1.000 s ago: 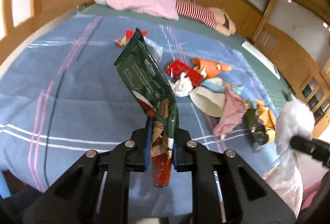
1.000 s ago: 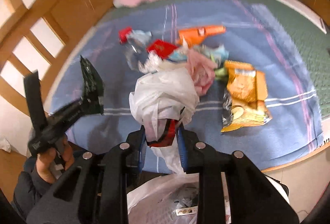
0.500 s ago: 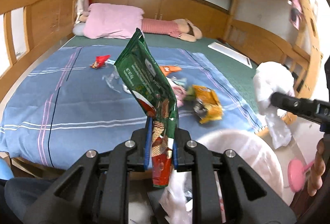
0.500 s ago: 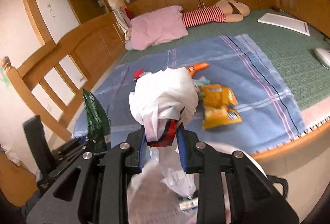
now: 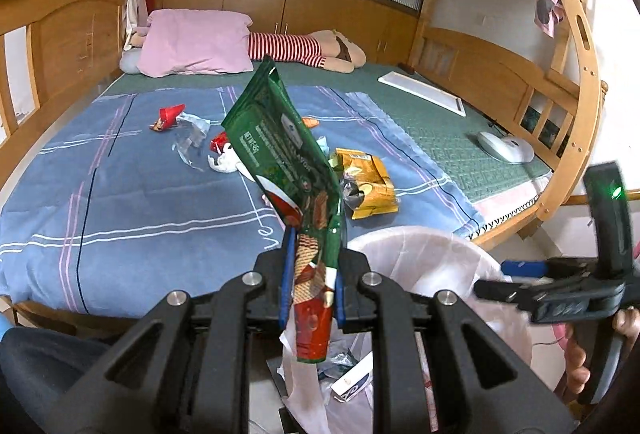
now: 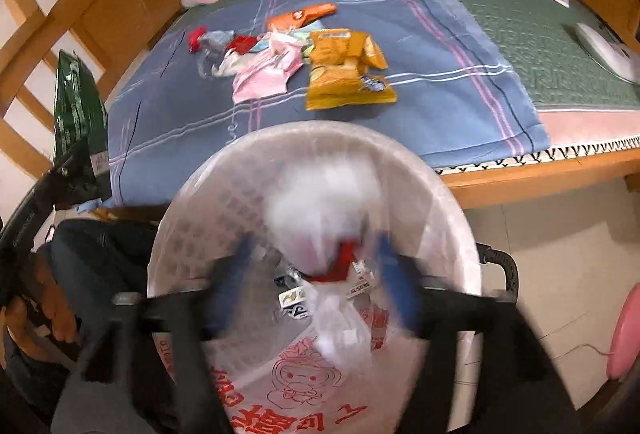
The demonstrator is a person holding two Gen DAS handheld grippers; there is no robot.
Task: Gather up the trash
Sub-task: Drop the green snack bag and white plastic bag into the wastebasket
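My left gripper [image 5: 313, 266] is shut on a green snack wrapper [image 5: 280, 150] that stands up from the jaws, above the near rim of the white lined trash bin [image 5: 420, 246]. In the right wrist view my right gripper [image 6: 316, 270] hangs over the bin [image 6: 192, 202] with its jaws opening. A crumpled white plastic bag [image 6: 324, 194] is blurred between the spread fingers, and no pad presses on it. Several wrappers lie on the blue blanket: a yellow chip bag [image 6: 344, 70], a pink one [image 6: 268, 70], an orange one [image 6: 300, 16].
The bed's wooden frame [image 6: 540, 174] runs just behind the bin. A pink pillow [image 5: 196, 42] and a striped plush doll [image 5: 304, 50] lie at the headboard. A pink object [image 6: 624, 334] sits on the floor at the right. A person's dark trouser leg [image 6: 100, 254] is left of the bin.
The right jaws have spread and the white bag has come loose over the bin. Both grippers drew back from above the bed to the bin; the left still grips the green wrapper.
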